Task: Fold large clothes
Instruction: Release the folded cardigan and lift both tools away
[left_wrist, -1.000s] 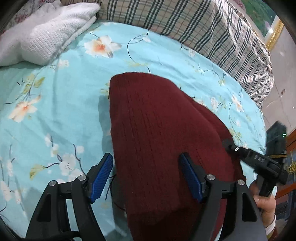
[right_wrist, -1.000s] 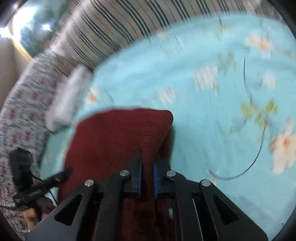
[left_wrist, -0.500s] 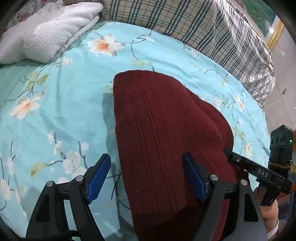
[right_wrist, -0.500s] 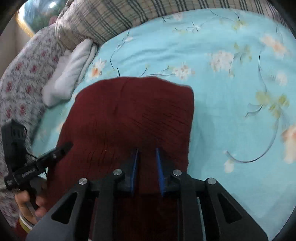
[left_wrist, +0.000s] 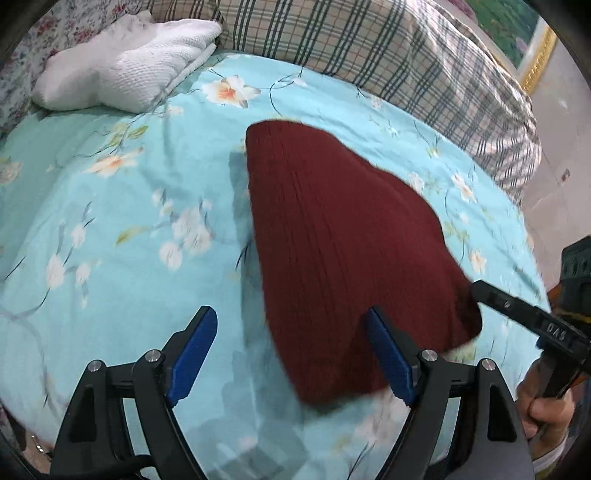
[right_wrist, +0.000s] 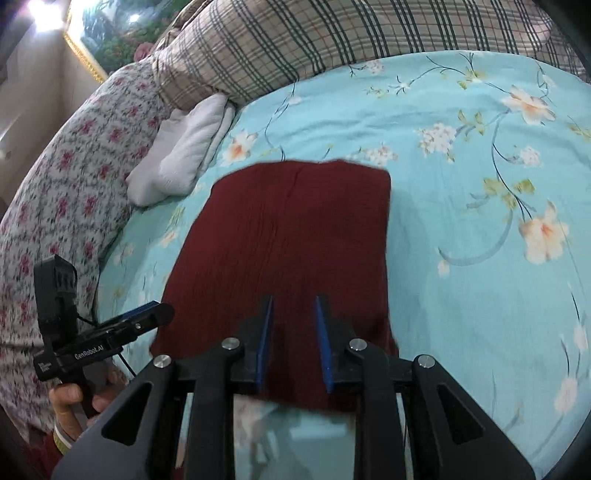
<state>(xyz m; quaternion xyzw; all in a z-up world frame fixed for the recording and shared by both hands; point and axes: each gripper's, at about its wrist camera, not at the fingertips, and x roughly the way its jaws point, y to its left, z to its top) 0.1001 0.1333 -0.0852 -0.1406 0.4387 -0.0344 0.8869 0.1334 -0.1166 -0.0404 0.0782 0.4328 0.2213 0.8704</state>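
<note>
Left wrist view: folded maroon garment lies mid-frame on the floral bed. Left gripper spreads wider, seemingly clear of it. Right gripper, narrowly parted and widening, frames its near edge.

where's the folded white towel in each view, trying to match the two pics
Left wrist view: the white towel lies at the upper left, on the turquoise floral sheet, left of the plaid pillow.
Right wrist view: the white towel lies at the left of centre, between the rose-print bedding and the sheet, below the plaid pillow.
Shared landmark: the folded dark red garment lies mid-sheet in both views, nearer the camera than the towel.
</note>
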